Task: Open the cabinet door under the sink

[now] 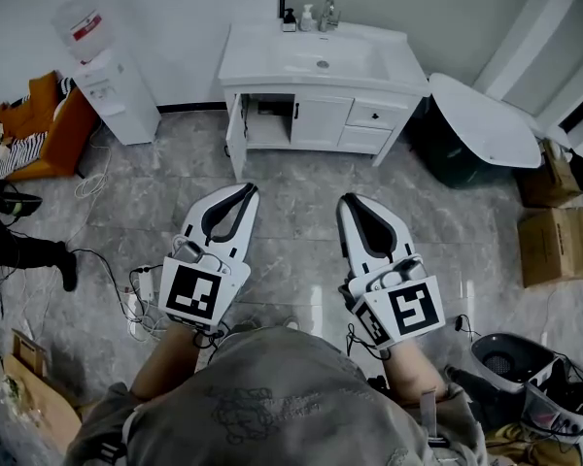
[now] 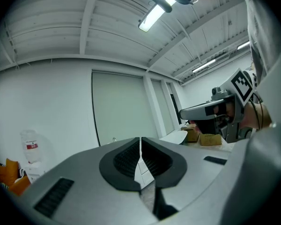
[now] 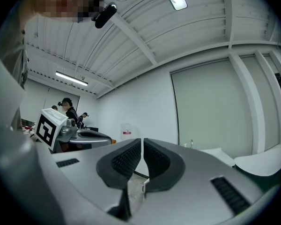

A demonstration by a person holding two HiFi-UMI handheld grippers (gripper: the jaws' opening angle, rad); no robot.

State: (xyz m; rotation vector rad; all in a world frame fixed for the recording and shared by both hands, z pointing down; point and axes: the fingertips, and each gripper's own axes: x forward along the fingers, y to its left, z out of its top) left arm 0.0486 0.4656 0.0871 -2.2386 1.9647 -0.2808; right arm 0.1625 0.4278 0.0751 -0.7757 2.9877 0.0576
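Both tongs are held out side by side over the grey tiled floor (image 1: pixel 301 212), tips aimed toward 12 o'clock and slightly converging. The left tongs (image 1: pixel 245 192) are at approx. 10 o'clock from the person's torso and the right tongs (image 1: pixel 348 202) at approx. 2 o'clock, well apart from each other. The forearms are extended forward and the marker cubes (image 1: pixel 196 292) are turned up to the head camera. In the left gripper view the left tongs are seen clenched, pads together w/ only a hairline slit and nothing between; the right gripper view shows the same for the right tongs, clenched and empty. The white cabinet (image 1: pixel 374 116) under the sink (image 1: pixel 321 58) stands at 12 o'clock against the wall, well apart from both tips. Its left cabinet door (image 1: pixel 236 136) is seen swung outward, nearly edge-on, w/ the dark compartment (image 1: pixel 267 124) exposed beside it; the middle door (image 1: pixel 321 122) is shut. Bottles (image 1: pixel 297 17) are set at the back of the counter by the tap. A water dispenser (image 1: pixel 112 90) is at approx. 10 o'clock, and cardboard boxes (image 1: pixel 556 246) are at approx. 3 o'clock.
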